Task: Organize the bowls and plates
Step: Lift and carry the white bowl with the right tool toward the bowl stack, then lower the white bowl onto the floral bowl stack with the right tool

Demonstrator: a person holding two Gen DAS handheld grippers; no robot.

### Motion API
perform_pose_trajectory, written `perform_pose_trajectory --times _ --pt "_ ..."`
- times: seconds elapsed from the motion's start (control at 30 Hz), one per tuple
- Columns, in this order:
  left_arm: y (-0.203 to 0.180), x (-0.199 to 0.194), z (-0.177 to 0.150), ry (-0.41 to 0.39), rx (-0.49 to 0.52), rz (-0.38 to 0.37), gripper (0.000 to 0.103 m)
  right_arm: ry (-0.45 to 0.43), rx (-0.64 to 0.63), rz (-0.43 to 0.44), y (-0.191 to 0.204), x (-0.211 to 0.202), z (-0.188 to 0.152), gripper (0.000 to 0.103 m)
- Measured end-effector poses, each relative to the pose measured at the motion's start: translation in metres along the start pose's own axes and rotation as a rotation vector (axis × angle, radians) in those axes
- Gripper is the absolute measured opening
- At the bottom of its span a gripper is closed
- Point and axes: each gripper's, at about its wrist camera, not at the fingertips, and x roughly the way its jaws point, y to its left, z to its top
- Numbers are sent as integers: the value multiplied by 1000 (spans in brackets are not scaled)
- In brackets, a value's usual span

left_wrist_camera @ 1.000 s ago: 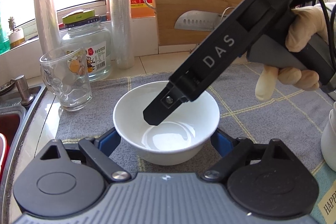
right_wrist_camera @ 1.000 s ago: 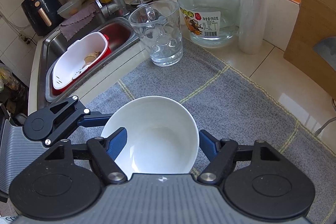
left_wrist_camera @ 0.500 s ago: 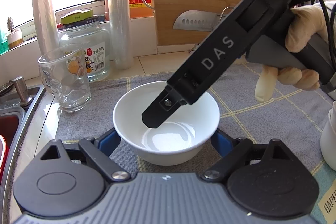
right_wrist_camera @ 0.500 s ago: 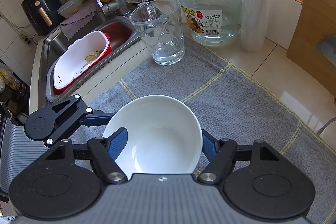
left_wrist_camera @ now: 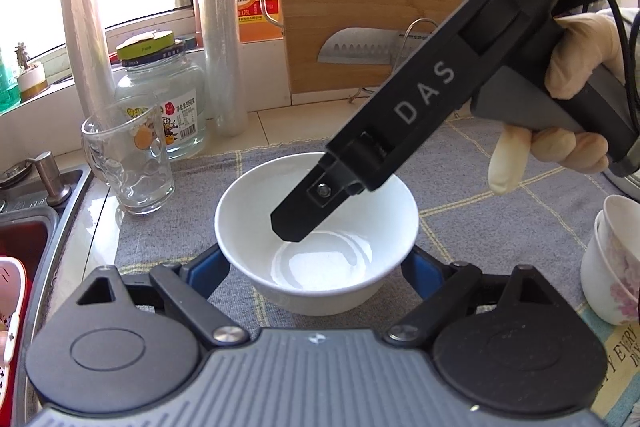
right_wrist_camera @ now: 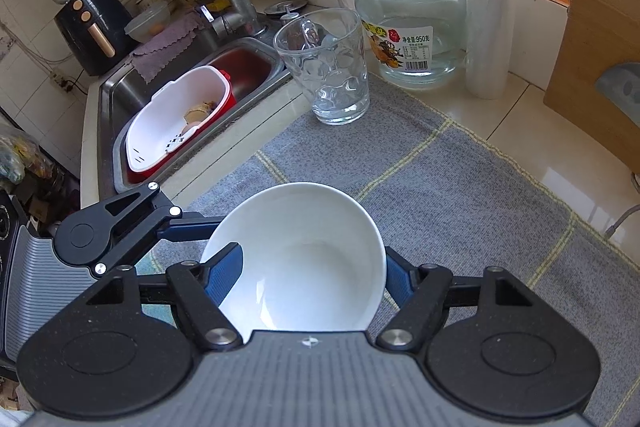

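White bowl (left_wrist_camera: 320,259) sits on the grey cloth (right_wrist_camera: 460,195) on the worktop. Right gripper (right_wrist_camera: 314,277): jaws pinch the bowl's wall, 1 pad inside, 1 outside. Left gripper (left_wrist_camera: 316,273): jaws straddle the bowl; contact cannot be told.

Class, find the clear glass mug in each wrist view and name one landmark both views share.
Left wrist view: glass mug stands left of centre, on the grey mat's left edge.
Right wrist view: it stands above centre, beyond the white bowl.
Shared landmark: the green-lidded glass jar behind the mug.
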Motion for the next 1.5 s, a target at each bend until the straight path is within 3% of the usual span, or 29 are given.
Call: perform_pose_trajectory --times 0.77,1.5 --pt "-84 -69 12 -7 58 -83 92 -64 54 -4 24 -104 -74 79" --pt "-169 -77 24 -23 171 -220 92 -138 154 -115 8 -184 -153 79"
